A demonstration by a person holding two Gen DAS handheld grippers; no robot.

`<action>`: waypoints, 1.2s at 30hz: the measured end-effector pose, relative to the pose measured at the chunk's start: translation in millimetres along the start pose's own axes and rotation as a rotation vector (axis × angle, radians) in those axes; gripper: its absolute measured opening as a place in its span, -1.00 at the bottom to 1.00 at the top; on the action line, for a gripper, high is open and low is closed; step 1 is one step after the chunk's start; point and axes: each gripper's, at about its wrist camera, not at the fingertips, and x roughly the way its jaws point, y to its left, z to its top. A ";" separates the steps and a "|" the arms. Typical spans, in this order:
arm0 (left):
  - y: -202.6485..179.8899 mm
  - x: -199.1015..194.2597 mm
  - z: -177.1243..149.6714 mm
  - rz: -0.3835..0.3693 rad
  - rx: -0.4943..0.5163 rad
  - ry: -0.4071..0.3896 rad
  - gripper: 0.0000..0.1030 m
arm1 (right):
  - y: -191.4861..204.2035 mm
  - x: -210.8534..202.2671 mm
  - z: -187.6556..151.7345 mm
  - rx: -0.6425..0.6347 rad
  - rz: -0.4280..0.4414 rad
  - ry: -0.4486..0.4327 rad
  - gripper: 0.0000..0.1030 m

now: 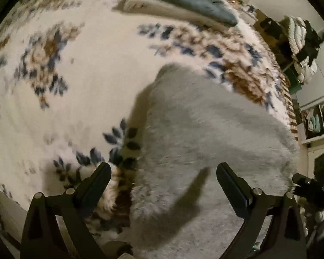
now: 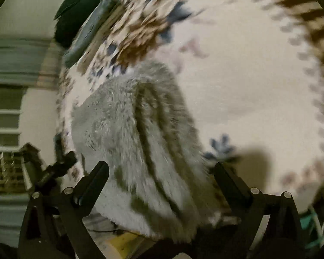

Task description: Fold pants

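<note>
Left wrist view looks steeply down on a bed (image 1: 80, 99) spread with a cream blanket patterned in blue and brown leaves, where fluffy grey pants (image 1: 205, 129) lie folded in a thick bundle toward the bed's right edge. Motion blur softens the pile and the pattern alike, and the lower end of the pants is cut off behind the left claw (image 1: 163, 173), whose jaws stand wide apart above the fabric with nothing pressed between them. At the head of the bed a grey-and-white pillow (image 1: 183, 2) is partly cropped by the lens rim. Beyond the mattress edge, shelves with stacked cloth (image 1: 300, 38) are too small and dim to sort out, and no writing or label can be read anywhere. Right wrist view shows the same pants (image 2: 129, 133) from the other side, a deep fold line running down the bundle, its near end hanging over the bed's edge. Here the right claw (image 2: 161, 171) also has its jaws spread wide, straddling the pile without gripping it. Plain blanket lies open to the right of the pants, crossed by a dark shadow; the other claw (image 2: 60, 166) shows at the lower left, blurred.
</note>
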 end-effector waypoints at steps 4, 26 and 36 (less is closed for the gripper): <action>23.5 28.1 -1.3 -0.107 -0.066 0.032 0.94 | -11.1 36.6 19.4 -0.043 0.031 0.082 0.93; 8.4 -33.2 -1.3 -0.391 -0.197 -0.064 -0.43 | 9.8 27.3 31.4 0.072 0.186 0.078 -0.04; -9.6 -117.7 137.9 -0.418 -0.156 -0.235 -0.43 | 118.7 -53.1 120.1 -0.025 0.217 -0.021 -0.04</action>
